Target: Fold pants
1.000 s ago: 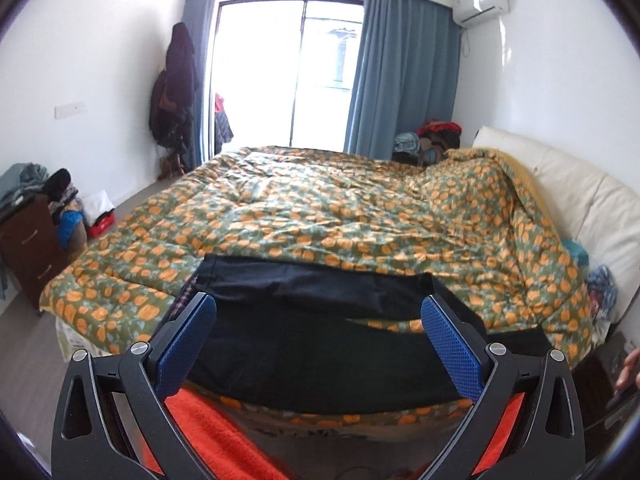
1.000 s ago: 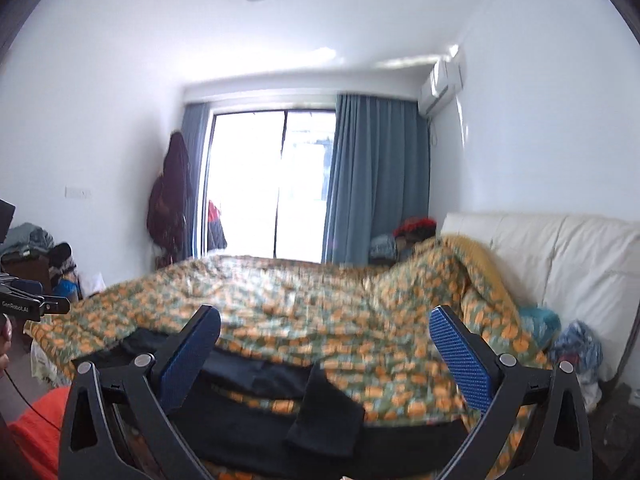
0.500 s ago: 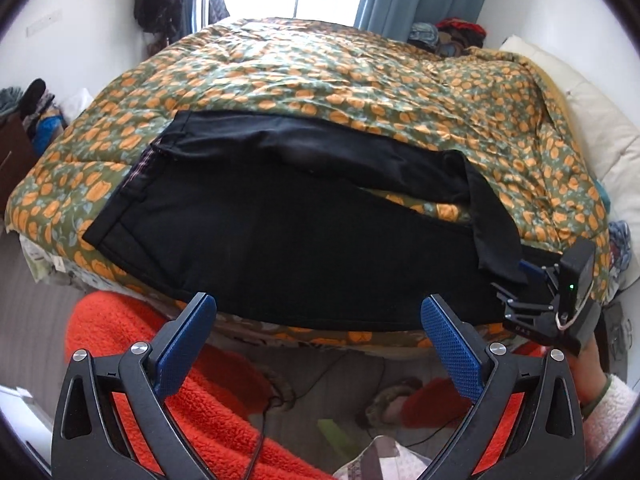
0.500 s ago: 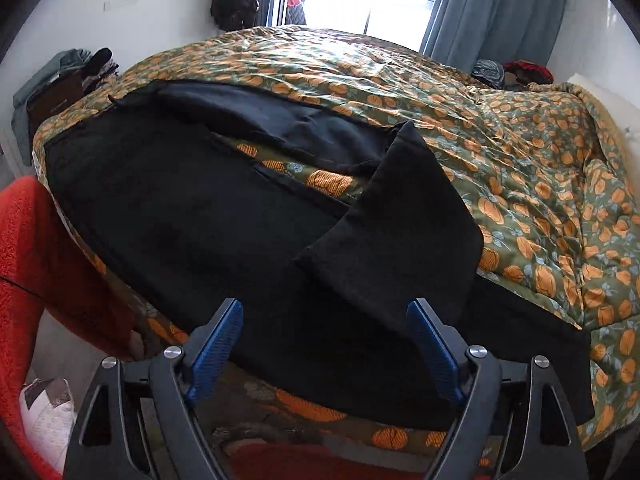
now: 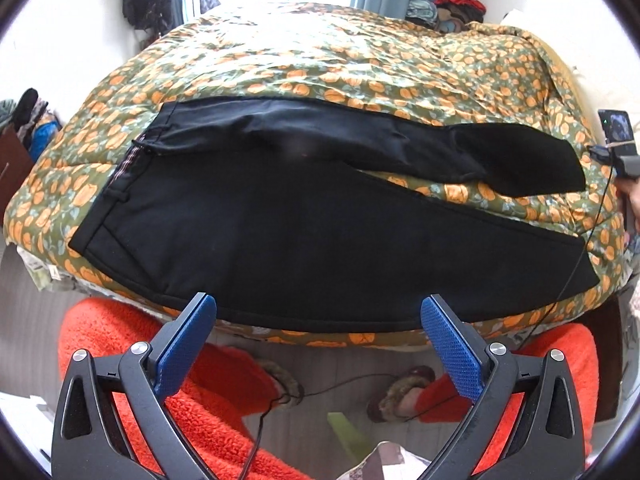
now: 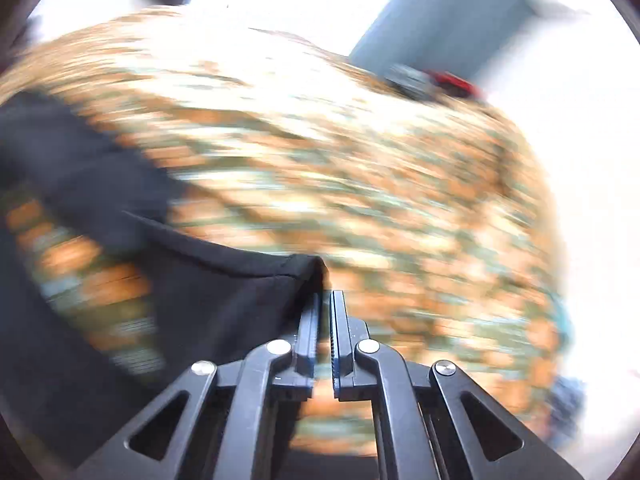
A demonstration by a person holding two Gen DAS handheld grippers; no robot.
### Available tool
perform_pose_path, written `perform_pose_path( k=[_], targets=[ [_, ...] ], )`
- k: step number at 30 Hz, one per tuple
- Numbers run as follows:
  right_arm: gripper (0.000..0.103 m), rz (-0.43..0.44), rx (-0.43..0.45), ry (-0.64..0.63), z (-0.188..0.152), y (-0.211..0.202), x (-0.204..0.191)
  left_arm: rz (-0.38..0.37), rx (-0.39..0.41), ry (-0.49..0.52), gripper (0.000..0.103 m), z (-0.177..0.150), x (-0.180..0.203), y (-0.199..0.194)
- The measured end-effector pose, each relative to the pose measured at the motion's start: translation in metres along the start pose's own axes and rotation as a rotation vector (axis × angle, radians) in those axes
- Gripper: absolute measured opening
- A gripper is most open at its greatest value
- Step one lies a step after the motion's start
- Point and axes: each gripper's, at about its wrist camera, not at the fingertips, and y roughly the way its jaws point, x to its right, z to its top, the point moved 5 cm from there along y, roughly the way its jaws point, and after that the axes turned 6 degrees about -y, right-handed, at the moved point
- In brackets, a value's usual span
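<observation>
Black pants lie flat across the bed w/ far leg-end flipped, and right gripper, wide half a sec ago, now pinches the cuff mid-swing, left gripper gaping, idle — fold starting.

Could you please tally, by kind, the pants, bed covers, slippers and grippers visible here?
Black fabric pants: 1
Green quilted bed cover with orange print: 1
Brown furry slippers: 2
Black two-finger grippers with blue pads, left gripper and right gripper: 2
Total: 6
</observation>
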Motion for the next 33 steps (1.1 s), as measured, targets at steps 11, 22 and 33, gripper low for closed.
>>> perform_pose_path(
  k=[11, 22, 33],
  targets=[
    [0.073, 0.473, 0.119, 0.471, -0.126, -0.056, -0.088, 0.051, 0.047, 0.067, 0.102, 0.087, -0.01, 0.074],
    [0.082, 0.583, 0.106, 0.233, -0.156, -0.118, -0.245, 0.237, -0.066, -0.065, 0.103, 0.169, -0.075, 0.24],
    [0.084, 0.839, 0.124, 0.47, -0.114, -0.121, -0.214, -0.01, 0.056, 0.043, 0.102, 0.182, -0.007, 0.176]
  ],
)
